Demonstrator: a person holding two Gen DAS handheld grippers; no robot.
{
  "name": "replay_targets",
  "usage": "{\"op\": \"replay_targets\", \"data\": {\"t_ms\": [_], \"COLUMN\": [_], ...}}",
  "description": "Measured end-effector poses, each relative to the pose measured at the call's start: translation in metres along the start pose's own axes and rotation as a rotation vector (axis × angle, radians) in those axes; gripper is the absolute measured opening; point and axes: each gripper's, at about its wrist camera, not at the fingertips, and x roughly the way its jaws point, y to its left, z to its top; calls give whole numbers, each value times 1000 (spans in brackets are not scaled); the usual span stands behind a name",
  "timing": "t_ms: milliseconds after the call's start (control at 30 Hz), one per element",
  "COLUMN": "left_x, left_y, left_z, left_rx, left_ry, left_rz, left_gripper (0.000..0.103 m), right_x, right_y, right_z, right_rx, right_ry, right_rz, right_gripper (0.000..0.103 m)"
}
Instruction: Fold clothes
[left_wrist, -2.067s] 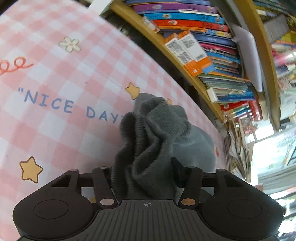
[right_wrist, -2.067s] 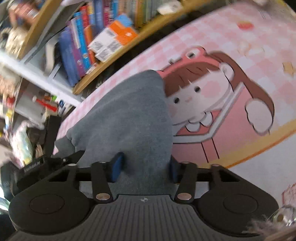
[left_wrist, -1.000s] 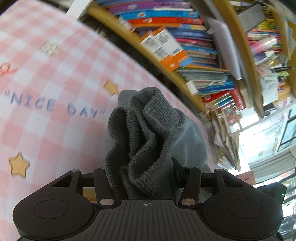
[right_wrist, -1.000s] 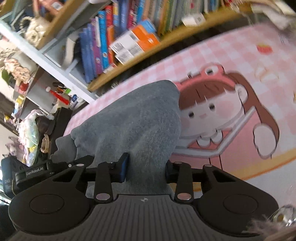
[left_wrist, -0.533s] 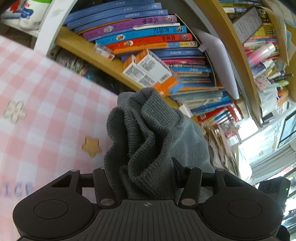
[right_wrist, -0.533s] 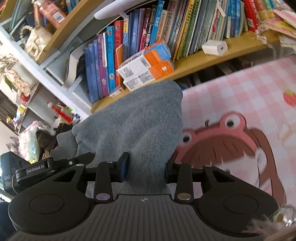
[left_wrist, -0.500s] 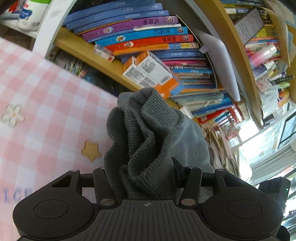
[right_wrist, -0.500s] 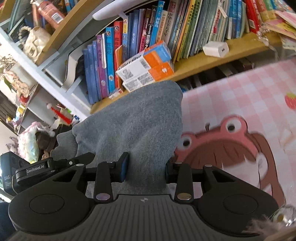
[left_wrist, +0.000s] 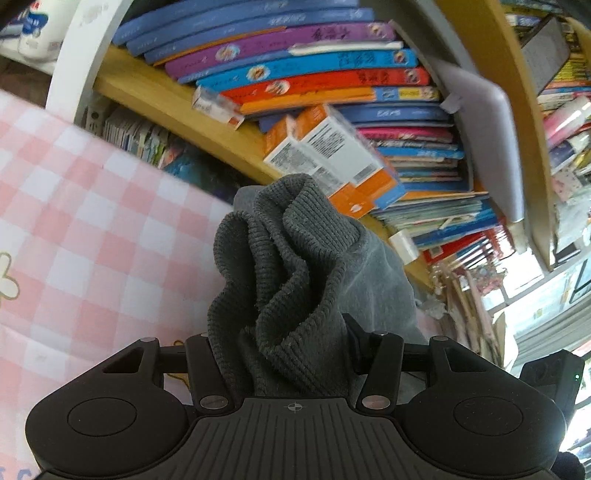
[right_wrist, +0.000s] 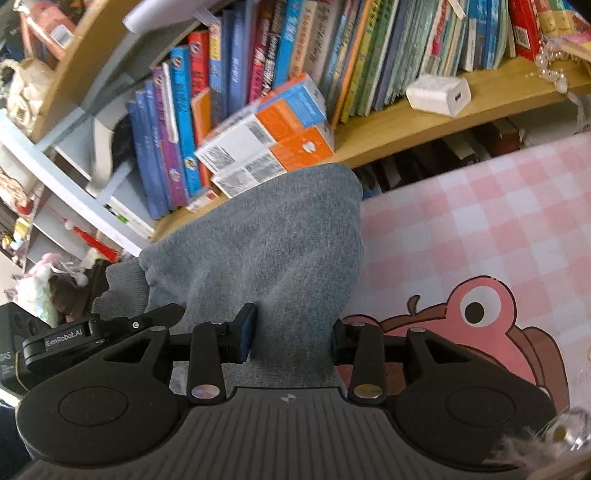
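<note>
We hold a grey garment (left_wrist: 295, 280) up in front of the bookshelf (right_wrist: 424, 125), gripped at two places. Our left gripper (left_wrist: 284, 343) is clamped on a bunched ribbed hem, the folds standing up between its fingers. Our right gripper (right_wrist: 291, 332) is closed on smooth grey cloth (right_wrist: 280, 236), which rises in a broad flap before the shelf. Below the shelf spreads the pink checked cloth (right_wrist: 480, 236), with a cartoon frog hat (right_wrist: 476, 306) printed on it. On the shelf, orange-and-white boxes (right_wrist: 266, 147) lie against the books (right_wrist: 295, 44), and a white charger (right_wrist: 439, 94) sits further right.
</note>
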Motion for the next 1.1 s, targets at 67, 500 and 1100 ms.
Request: {"op": "replay_targets", "data": {"t_ms": [67, 500, 1100], "left_x": [5, -52, -116], "left_y": [4, 7, -32], "left_z": [-4, -11, -111], "left_rx": [-7, -32, 95], "left_ry": [6, -147, -119], "left_rz": [13, 84, 275], "left_gripper": [54, 77, 83], "right_x": [6, -30, -106], "right_y": [-6, 7, 52], "right_z": [-2, -19, -124], "right_rx": [14, -53, -129], "right_ry": [15, -80, -127], "right_rz": [-15, -92, -313], "right_gripper": [41, 75, 86]}}
